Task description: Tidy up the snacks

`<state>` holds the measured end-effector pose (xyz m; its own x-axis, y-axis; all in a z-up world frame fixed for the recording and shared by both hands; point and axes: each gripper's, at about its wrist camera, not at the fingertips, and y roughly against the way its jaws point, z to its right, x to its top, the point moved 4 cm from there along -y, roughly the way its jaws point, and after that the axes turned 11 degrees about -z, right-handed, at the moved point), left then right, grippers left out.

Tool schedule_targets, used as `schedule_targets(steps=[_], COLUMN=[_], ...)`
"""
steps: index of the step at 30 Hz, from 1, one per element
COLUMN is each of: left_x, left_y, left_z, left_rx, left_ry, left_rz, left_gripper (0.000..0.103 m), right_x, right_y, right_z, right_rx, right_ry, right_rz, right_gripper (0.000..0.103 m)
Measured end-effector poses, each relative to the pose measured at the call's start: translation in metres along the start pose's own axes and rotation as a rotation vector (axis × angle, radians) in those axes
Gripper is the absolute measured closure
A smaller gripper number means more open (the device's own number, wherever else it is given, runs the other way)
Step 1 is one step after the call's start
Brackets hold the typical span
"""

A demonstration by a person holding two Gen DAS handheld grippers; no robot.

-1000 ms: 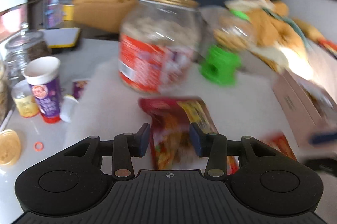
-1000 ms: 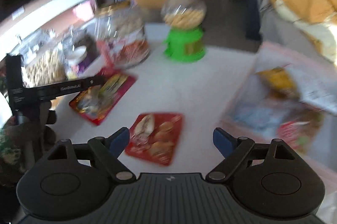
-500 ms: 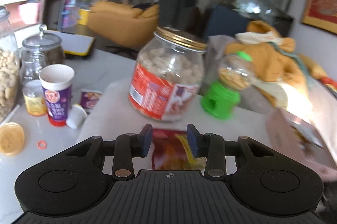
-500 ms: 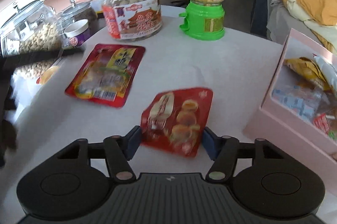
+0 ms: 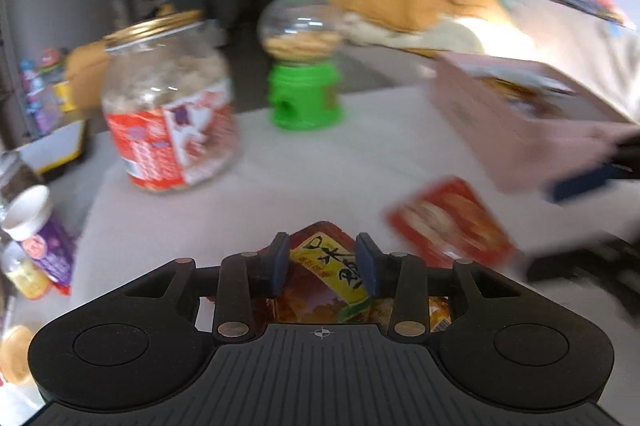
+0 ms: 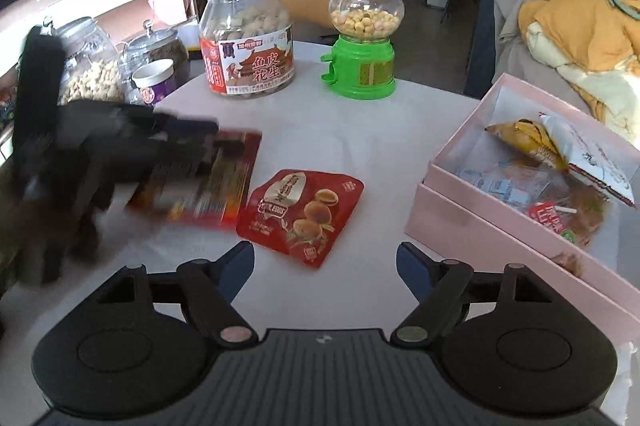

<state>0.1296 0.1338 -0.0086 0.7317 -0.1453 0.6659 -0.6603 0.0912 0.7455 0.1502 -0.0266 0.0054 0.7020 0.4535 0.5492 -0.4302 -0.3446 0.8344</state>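
My left gripper (image 5: 322, 256) is shut on a red and yellow snack packet (image 5: 334, 272), pinching its near end between the blue pads. In the right wrist view that left gripper (image 6: 200, 133) is blurred at the left, with the same packet (image 6: 224, 185) tilted under it. A red egg-snack packet (image 6: 304, 209) lies flat on the white table, just ahead of my right gripper (image 6: 325, 266). The right jaws are opening with nothing between them. An open pink box (image 6: 480, 238) holding several snacks stands at the right.
A big peanut jar (image 6: 248, 41) with a gold lid and a green candy dispenser (image 6: 364, 41) stand at the table's far side. Glass jars (image 6: 92, 65) and a purple cup (image 6: 156, 81) crowd the left. A sofa with a yellow blanket (image 6: 580, 9) lies beyond the box.
The left jaws narrowed onto the red and yellow packet and swung right with it. The right jaws closed around the egg-snack packet, then spread and drew back, leaving it on the table.
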Motion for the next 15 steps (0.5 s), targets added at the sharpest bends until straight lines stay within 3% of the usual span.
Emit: schedule_targets(steps=[3,5,10,15], left_x=[-0.021,-0.037,-0.071,-0.085], left_y=[0.025,0.043,0.076,0.084], left_z=[-0.003,-0.015,-0.05,-0.062], left_rx=[-0.094,-0.114,-0.038,0.093], left_ry=[0.101,0.213,0.519,0.533], left_rz=[0.007,0.043,0.056,0.02], left_gripper=[0.065,0.065,0.064,0.064], right_x=[0.001,0.001,0.004,0.007], right_y=[-0.006,-0.011,-0.013,-0.026], right_z=[0.001,-0.001,-0.012,-0.045], right_rx=[0.03,0.033,0.079,0.214], right_ry=[-0.028,-0.038,-0.055,-0.062], right_rz=[-0.014,-0.027,-0.038,-0.099], right_gripper=[0.024,0.024,0.016,0.016])
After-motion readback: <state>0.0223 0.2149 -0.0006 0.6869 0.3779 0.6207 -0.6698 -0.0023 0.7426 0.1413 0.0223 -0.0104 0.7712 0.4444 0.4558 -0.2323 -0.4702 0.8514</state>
